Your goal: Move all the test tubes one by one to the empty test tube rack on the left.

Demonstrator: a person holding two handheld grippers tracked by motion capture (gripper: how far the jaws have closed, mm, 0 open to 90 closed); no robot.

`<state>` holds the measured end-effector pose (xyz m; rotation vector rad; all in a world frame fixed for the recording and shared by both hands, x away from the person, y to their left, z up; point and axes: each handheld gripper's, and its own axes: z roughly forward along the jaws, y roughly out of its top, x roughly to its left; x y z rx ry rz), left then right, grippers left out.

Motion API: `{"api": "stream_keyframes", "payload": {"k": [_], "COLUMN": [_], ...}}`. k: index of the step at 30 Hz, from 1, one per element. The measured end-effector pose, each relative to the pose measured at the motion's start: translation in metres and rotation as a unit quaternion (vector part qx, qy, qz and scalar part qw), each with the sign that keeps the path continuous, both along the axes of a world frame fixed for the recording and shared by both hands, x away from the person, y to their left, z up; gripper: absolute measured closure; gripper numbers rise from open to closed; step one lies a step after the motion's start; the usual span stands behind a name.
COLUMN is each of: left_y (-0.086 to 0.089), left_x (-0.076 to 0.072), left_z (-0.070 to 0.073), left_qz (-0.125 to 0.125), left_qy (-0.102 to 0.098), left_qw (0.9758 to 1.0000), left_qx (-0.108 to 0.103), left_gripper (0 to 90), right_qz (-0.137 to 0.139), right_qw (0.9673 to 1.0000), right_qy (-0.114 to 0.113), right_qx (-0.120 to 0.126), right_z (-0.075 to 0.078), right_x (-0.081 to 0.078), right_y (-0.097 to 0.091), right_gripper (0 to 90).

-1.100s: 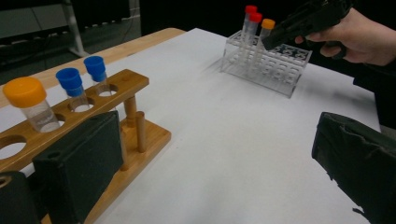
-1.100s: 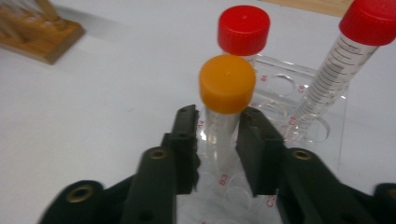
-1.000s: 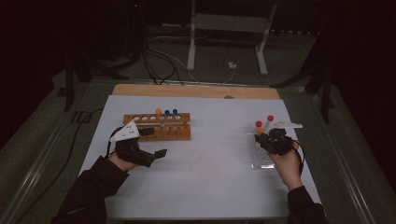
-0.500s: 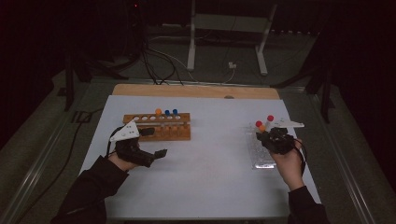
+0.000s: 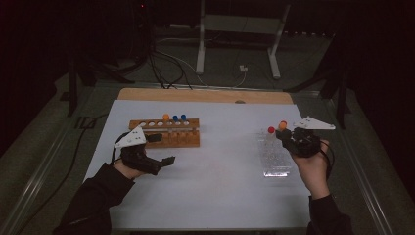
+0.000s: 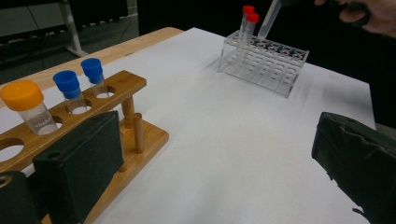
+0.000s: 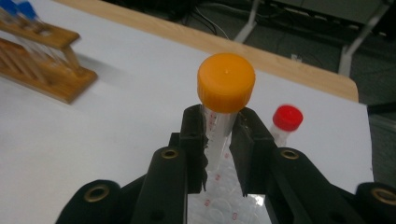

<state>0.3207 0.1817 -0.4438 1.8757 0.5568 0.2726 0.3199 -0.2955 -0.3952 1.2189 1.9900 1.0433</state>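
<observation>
A white surface (image 5: 220, 166) fills the middle of the high view. On it, left of centre, stands a wooden tube rack (image 5: 169, 133); at right, a clear plastic rack (image 5: 274, 156). The left gripper (image 5: 164, 161), lower left, is released, jaws wide apart. The right gripper (image 7: 219, 135) is clenched on an orange-capped tube (image 7: 223, 100), lifted above the clear rack beside a red-capped tube (image 7: 285, 122).

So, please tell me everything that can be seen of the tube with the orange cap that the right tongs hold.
The orange-capped tube is a slim clear plastic tube with faint red markings on its wall and a wide, round orange screw cap. The right tongs are shut on it just below the cap, one black jaw on each side. It is lifted above the clear plastic rack, its pointed bottom free of the holes, slightly tilted. A red-capped tube stands in the rack beside it.
</observation>
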Motion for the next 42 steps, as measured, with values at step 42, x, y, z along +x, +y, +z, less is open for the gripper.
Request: {"api": "stream_keyframes", "payload": {"k": [42], "left_y": [-0.061], "left_x": [-0.007], "left_z": [0.017], "left_qz": [-0.104], "left_qy": [0.009], "left_qw": [0.9944], "left_qx": [0.016], "left_gripper": [5.7], "right_qz": [0.232], "right_qw": [0.9704], "right_qy": [0.063], "right_qx": [-0.022], "right_z": [-0.041], "right_x": [-0.032], "right_y": [0.133], "right_gripper": [74.6]}}
